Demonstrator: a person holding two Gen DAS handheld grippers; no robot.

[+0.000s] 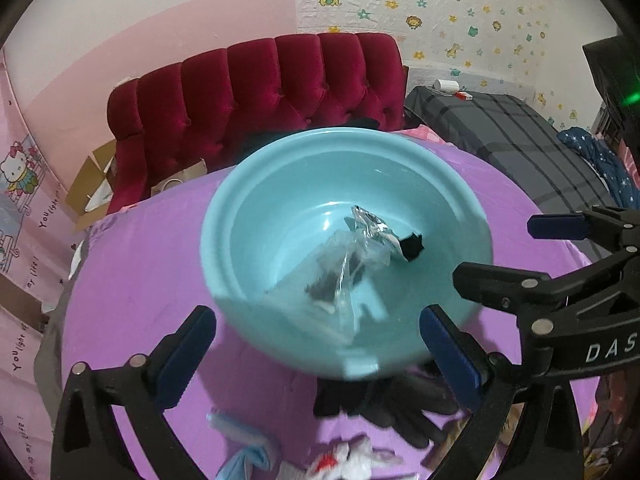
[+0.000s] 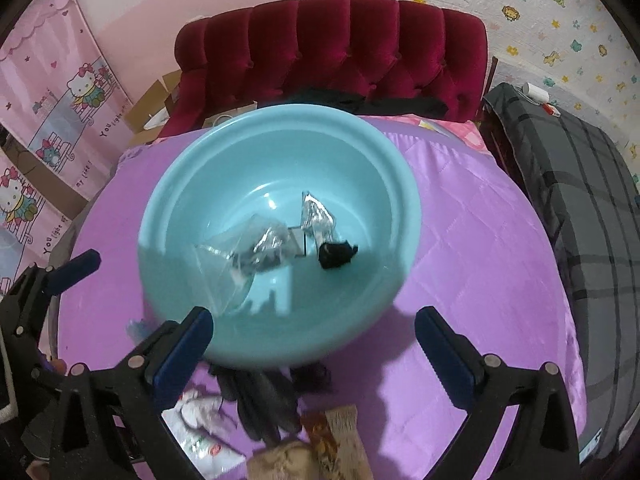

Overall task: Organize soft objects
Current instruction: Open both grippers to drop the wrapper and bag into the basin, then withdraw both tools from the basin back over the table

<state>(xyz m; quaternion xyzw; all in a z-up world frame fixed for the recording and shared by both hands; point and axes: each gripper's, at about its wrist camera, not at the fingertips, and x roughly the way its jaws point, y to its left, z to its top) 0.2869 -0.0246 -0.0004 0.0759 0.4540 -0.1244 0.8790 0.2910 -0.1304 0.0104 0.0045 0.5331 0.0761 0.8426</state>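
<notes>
A light blue basin (image 1: 224,216) (image 2: 168,200) stands on the purple bedspread. Inside lie a clear plastic bag (image 1: 340,276) (image 2: 236,264), a crumpled foil wrapper (image 1: 370,226) (image 2: 316,216) and a small black soft item (image 1: 412,246) (image 2: 336,256). My left gripper (image 1: 316,340) is open and empty, just in front of the basin's near rim. My right gripper (image 2: 314,340) is open and empty at the near rim too; it shows in the left wrist view (image 1: 500,252) at the right. Black gloves (image 1: 384,404) (image 2: 256,396) lie below the basin.
White and blue soft items (image 1: 352,460) lie at the near edge. A white packet (image 2: 200,436) and a tan furry item (image 2: 332,436) lie near the gloves. A red tufted headboard (image 2: 332,48) stands behind. A grey plaid bed (image 2: 580,184) is at right.
</notes>
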